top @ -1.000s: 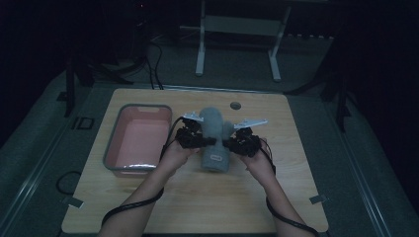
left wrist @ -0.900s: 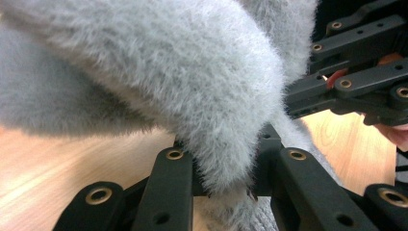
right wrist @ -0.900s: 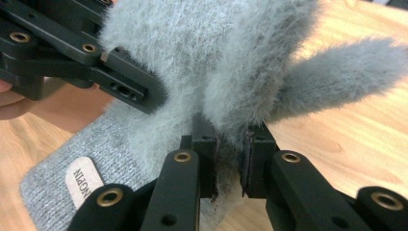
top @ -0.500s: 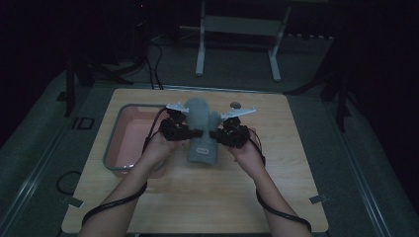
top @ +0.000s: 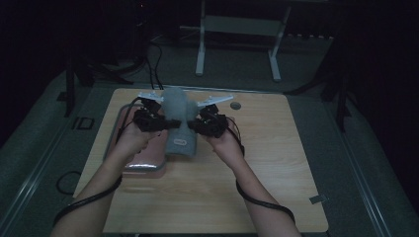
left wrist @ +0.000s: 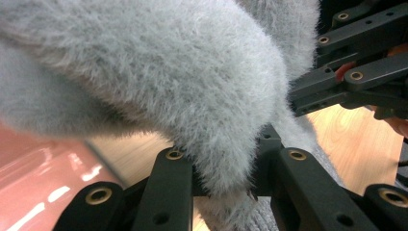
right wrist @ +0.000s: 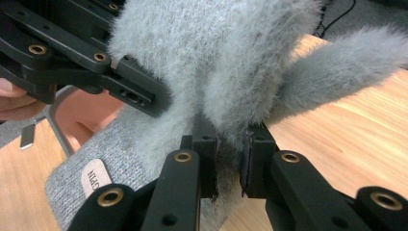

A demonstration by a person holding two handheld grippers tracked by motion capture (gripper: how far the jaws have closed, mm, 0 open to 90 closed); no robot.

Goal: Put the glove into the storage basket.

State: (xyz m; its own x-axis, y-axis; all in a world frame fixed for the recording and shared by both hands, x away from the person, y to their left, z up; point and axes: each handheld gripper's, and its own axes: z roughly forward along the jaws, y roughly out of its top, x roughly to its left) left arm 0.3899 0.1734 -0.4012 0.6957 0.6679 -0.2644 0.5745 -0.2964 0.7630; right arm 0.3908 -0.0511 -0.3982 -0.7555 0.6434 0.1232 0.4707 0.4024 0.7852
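A grey fluffy knit piece (top: 177,106) hangs above the table between both grippers, its smoother knitted end (top: 180,144) with a small label (right wrist: 96,180) drooping toward the wood. My left gripper (top: 167,124) is shut on its fluffy edge (left wrist: 226,180) from the left. My right gripper (top: 194,124) is shut on the fluffy edge from the right, cloth pinched between its jaws (right wrist: 230,166). The two grippers sit close together, facing each other. A fluffy flap (right wrist: 337,67) sticks out sideways in the right gripper view.
A pink tray (top: 144,164) with a grey rim lies at the table's left, partly under my left hand and just beside the hanging knit. A small dark disc (top: 236,105) rests near the far edge. Bare wood (top: 276,163) spreads right and front.
Both grippers have carried the grey knit leftward and farther from the person, from the table's middle to the pink tray's right edge. Their hold on it looks unchanged.
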